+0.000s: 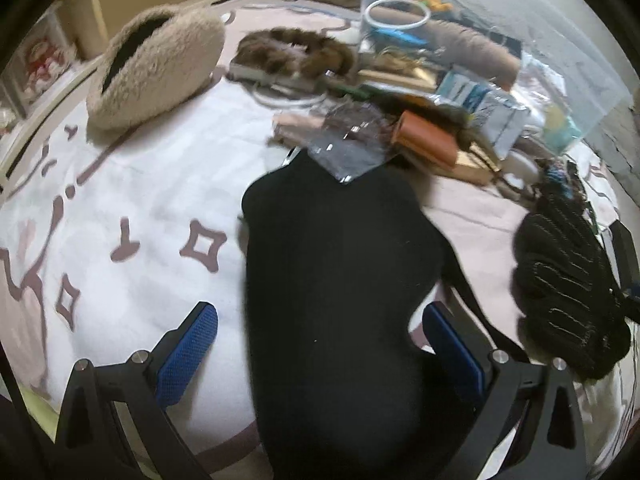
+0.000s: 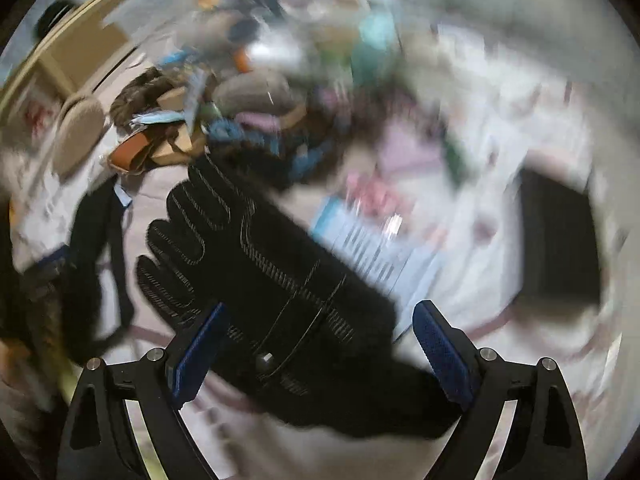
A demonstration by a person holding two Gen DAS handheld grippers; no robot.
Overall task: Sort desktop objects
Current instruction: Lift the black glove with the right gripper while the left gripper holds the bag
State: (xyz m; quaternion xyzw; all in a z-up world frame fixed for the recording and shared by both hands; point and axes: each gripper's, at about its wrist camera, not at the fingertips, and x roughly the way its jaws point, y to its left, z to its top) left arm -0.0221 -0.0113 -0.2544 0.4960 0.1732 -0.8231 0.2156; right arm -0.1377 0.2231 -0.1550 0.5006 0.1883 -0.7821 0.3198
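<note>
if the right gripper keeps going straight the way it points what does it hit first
Most likely the black glove, which lies between the open right gripper fingers, cuff nearest. Blur makes depth uncertain.

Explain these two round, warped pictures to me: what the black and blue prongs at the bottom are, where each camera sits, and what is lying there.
A person holds a two-finger gripper in each hand, with a wide-angle camera on each looking along its fingers. The blue-padded prongs are those fingers.

The left camera shows the left gripper open around a black cloth item on a patterned white and pink cover. Behind lie a fluffy beige bag, a brown fur piece and mixed clutter.

The right camera, blurred, shows the right gripper open over a black glove; whether its pads touch is unclear.
</note>
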